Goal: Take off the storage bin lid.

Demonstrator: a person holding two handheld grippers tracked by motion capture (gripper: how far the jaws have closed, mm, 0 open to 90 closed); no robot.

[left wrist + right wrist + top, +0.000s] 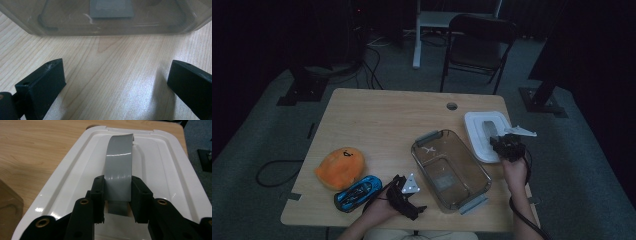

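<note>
Left tongs: at about 6 o'clock on the counter, at its near edge, in the person's left hand; in the left gripper view the jaws stand wide apart over bare wood with nothing between them.
Toy car: blue and black, just at 9 o'clock of the left tongs.
Orange plush: flat and rounded, touching the toy car on its far side, toward 8 o'clock on the counter.
Clear bin: an open see-through box with grey end latches, near the middle of the counter, just beyond the left tongs' jaws.
Right tongs: toward 3 o'clock on the counter, in the person's right hand; the jaws are clamped on the grey handle.
White lid: lies flat on the counter just at 3 o'clock of the clear bin, its grey handle arching up along its middle between the right tongs' jaws.
Chair: dark folding chair on the floor beyond the counter, at 12 o'clock.
</note>
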